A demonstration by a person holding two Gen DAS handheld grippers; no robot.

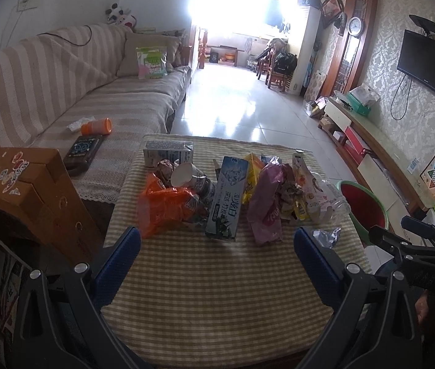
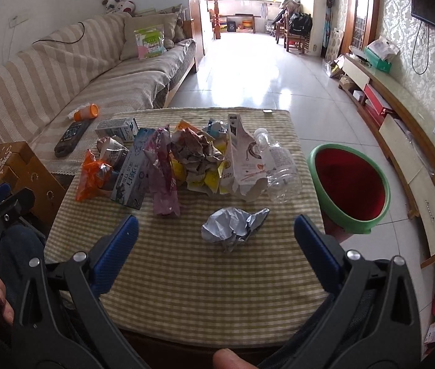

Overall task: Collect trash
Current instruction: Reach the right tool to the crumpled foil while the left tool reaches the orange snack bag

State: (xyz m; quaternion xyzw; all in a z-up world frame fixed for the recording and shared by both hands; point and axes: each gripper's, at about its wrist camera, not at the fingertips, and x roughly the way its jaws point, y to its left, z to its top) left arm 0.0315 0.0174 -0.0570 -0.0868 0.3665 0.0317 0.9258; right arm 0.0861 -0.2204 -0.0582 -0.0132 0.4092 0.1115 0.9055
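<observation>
A pile of trash lies on a low table with a checked cloth: an orange wrapper, a paper cup, a blue-white carton, a purple wrapper, crumpled paper, a clear plastic bottle. A crumpled silver foil lies nearest. My left gripper is open and empty, short of the pile. My right gripper is open and empty, with the foil between its fingers.
A green bin with a red inside stands at the table's right edge. A striped sofa with an orange cup and a remote is at the left. A wooden box sits front left. A TV bench lines the right wall.
</observation>
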